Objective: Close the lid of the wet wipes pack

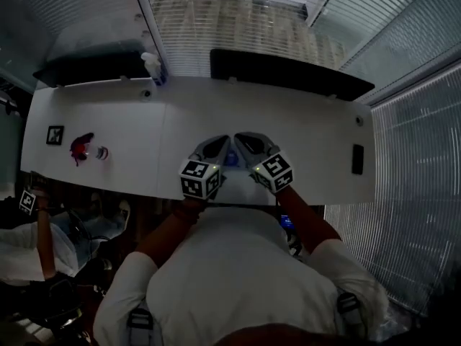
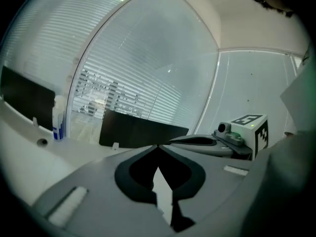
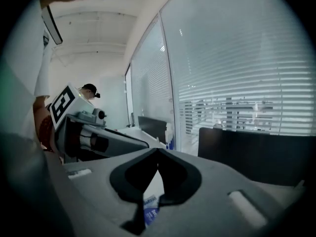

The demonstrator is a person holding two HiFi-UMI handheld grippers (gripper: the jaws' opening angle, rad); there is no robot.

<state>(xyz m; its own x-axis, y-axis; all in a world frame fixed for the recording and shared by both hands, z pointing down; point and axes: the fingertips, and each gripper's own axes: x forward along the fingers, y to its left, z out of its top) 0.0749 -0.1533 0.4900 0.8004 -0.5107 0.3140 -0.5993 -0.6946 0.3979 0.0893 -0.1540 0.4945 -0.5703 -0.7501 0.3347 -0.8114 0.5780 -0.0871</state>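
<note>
Left gripper and right gripper, jaws together and empty, flank the wet wipes pack at head-view centre; lid closure probably pending.

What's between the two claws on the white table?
The blue wet wipes pack lies there, on the table between the left claw and the right claw. The head view shows it best.

The table looks smooth and matt, the right gripper matt grey plastic
</note>
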